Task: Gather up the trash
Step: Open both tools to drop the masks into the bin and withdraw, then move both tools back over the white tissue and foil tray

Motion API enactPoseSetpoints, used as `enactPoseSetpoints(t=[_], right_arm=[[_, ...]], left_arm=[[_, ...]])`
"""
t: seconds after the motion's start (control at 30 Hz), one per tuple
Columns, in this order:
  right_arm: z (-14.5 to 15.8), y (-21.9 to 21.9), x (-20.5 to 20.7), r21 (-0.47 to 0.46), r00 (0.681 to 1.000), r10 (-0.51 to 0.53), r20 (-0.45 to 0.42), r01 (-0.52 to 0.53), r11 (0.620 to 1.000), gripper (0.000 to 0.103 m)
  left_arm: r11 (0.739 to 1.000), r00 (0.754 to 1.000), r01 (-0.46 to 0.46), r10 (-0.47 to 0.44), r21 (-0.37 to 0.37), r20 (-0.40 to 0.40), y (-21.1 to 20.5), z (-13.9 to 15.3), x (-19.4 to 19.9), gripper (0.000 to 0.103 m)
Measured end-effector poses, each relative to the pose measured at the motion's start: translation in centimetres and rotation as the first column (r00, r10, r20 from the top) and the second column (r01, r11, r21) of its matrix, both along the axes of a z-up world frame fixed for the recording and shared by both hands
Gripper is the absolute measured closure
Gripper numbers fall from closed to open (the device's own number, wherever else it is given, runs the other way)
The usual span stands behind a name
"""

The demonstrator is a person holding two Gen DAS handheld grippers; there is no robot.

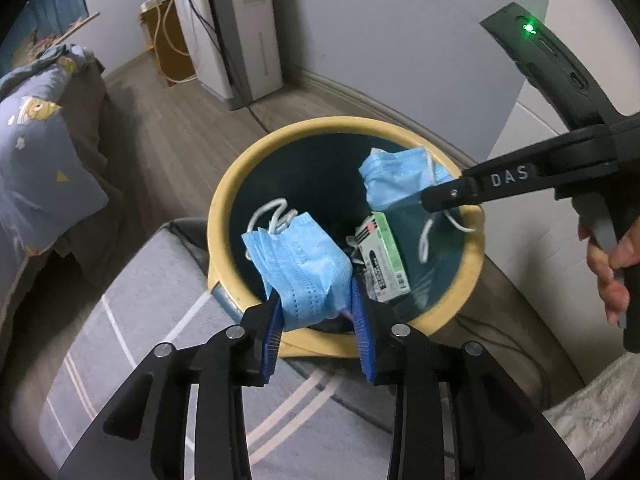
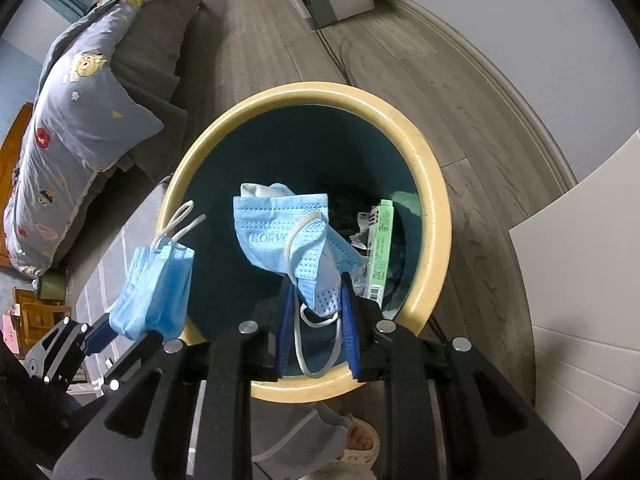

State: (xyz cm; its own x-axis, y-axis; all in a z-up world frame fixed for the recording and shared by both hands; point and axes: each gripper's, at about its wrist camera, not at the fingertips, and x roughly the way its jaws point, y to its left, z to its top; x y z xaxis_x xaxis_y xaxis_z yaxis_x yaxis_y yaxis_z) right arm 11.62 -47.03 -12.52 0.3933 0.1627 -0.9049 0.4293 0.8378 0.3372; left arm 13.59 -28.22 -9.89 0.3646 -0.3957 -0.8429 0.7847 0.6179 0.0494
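Both grippers hang over the round waste bin (image 2: pixel 434 216) with its cream rim and dark teal inside. The left gripper (image 1: pixel 316 300) is clamped on a folded blue face mask (image 1: pixel 300 268), its white ear loops sticking up over the bin's near edge. The right gripper (image 2: pixel 316 300) pinches a second blue face mask (image 2: pixel 280 232), crumpled, one ear loop dangling between the blue pads (image 2: pixel 349 328) — this mask sits squarely above the bin's opening. Down in the bin lies a green and white carton (image 2: pixel 382 248) against the right wall, with some scraps beside it too dim to name.

The bin stands on grey wood flooring (image 2: pixel 280 40), its near edge touching a grey rug (image 1: pixel 132 320) with pale stripes. To the left is a dark sofa carrying a blue cartoon-print pillow (image 2: pixel 76 120). Farther back stands a white appliance (image 1: pixel 236 32) with cables trailing across the floor. A slippered foot (image 2: pixel 360 440) shows below the bin — close by, not touching it.
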Motion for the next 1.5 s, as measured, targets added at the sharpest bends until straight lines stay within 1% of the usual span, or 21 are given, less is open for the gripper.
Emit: enactPoseSetpoints(t=[0.07,0.13,0.17,0.23,0.27,0.3,0.33,0.37,0.4,0.5,0.67,0.77,0.9,1.0,1.07,1.17,1.2,1.27,1.33,1.4,1.5], right_arm=[[0.2,0.0,0.1,-0.007,1.000,-0.003,0.010,0.003,1.000,0.072],[0.4,0.1,0.1,-0.023,1.000,-0.004,0.022,0.005,1.000,0.060],[0.5,0.2,0.1,-0.030,1.000,-0.004,0.026,0.005,1.000,0.058],[0.7,0.0,0.1,-0.041,0.999,-0.011,0.031,0.012,0.999,0.047],[0.8,0.0,0.1,-0.044,0.999,-0.016,0.032,0.017,0.999,0.045],[0.9,-0.1,0.1,-0.045,0.999,-0.021,0.033,0.023,0.999,0.040],[1.1,-0.2,0.0,-0.047,0.999,-0.026,0.035,0.028,0.999,0.032],[1.3,-0.3,-0.1,-0.052,0.999,-0.032,0.039,0.034,0.998,0.028],[1.6,-0.2,-0.1,-0.059,0.999,-0.033,0.042,0.036,0.998,0.017],[2.5,0.2,-0.4,-0.074,0.998,-0.029,0.055,0.033,0.997,0.006],[3.3,1.0,-0.7,-0.073,0.998,-0.034,0.051,0.038,0.997,0.006],[4.0,2.3,-1.1,-0.089,0.998,-0.018,0.053,0.023,0.996,0.006],[5.0,5.1,-1.1,-0.130,0.998,0.042,0.051,-0.035,0.991,0.006],[5.7,7.5,-1.4,-0.158,0.995,0.087,0.055,-0.078,0.984,0.006],[6.0,9.2,-1.3,-0.171,0.991,0.119,0.058,-0.107,0.979,0.006],[6.4,12.4,-0.9,-0.213,0.981,0.186,0.049,-0.172,0.962,0.006],[6.4,13.8,-0.8,-0.227,0.975,0.216,0.044,-0.200,0.953,0.006],[6.5,15.8,-0.6,-0.237,0.966,0.257,0.042,-0.240,0.941,0.006],[6.6,18.2,-0.4,-0.250,0.951,0.305,0.041,-0.286,0.925,0.006],[6.4,20.4,-0.3,-0.266,0.937,0.347,0.034,-0.326,0.907,0.006],[5.9,24.8,-0.3,-0.279,0.903,0.429,0.011,-0.409,0.869,0.006]], left_arm=[[1.000,1.000,-0.012,0.012,-0.009,0.005,0.0,0.0,0.3,0.063],[1.000,1.000,-0.024,0.025,-0.019,0.014,0.1,0.2,0.3,0.051],[0.999,0.999,-0.027,0.027,-0.024,0.018,0.2,0.3,0.3,0.048],[0.999,0.999,-0.035,0.036,-0.034,0.026,0.5,0.6,0.2,0.038],[0.999,0.999,-0.040,0.041,-0.037,0.030,0.6,0.8,0.3,0.036],[0.998,0.998,-0.044,0.046,-0.039,0.033,0.8,0.9,0.3,0.032],[0.998,0.998,-0.049,0.051,-0.042,0.038,1.0,1.1,0.3,0.026],[0.997,0.997,-0.056,0.058,-0.046,0.043,1.4,1.4,0.2,0.023],[0.997,0.996,-0.066,0.069,-0.049,0.049,1.8,1.6,0.2,0.017],[0.992,0.993,-0.110,0.113,-0.067,0.043,3.4,2.4,0.1,0.012],[0.976,0.979,-0.200,0.202,-0.086,0.022,5.9,3.6,0.0,0.010],[0.967,0.970,-0.237,0.241,-0.097,0.034,8.2,4.8,-0.6,0.008],[0.955,0.957,-0.279,0.285,-0.098,0.049,11.4,6.4,-1.6,0.007],[0.942,0.942,-0.325,0.331,-0.089,0.064,14.3,7.3,-2.1,0.007],[0.926,0.926,-0.366,0.372,-0.090,0.068,16.7,7.8,-2.4,0.007],[0.897,0.896,-0.431,0.438,-0.093,0.072,20.6,8.3,-2.7,0.007],[0.885,0.883,-0.456,0.463,-0.089,0.082,22.0,8.5,-2.9,0.007],[0.867,0.864,-0.490,0.497,-0.087,0.085,24.2,8.6,-3.2,0.007],[0.842,0.839,-0.533,0.539,-0.087,0.080,26.6,8.7,-3.6,0.007],[0.824,0.821,-0.559,0.566,-0.093,0.074,28.5,8.6,-4.0,0.007],[0.803,0.801,-0.589,0.595,-0.094,0.060,30.9,8.2,-4.3,0.007]])
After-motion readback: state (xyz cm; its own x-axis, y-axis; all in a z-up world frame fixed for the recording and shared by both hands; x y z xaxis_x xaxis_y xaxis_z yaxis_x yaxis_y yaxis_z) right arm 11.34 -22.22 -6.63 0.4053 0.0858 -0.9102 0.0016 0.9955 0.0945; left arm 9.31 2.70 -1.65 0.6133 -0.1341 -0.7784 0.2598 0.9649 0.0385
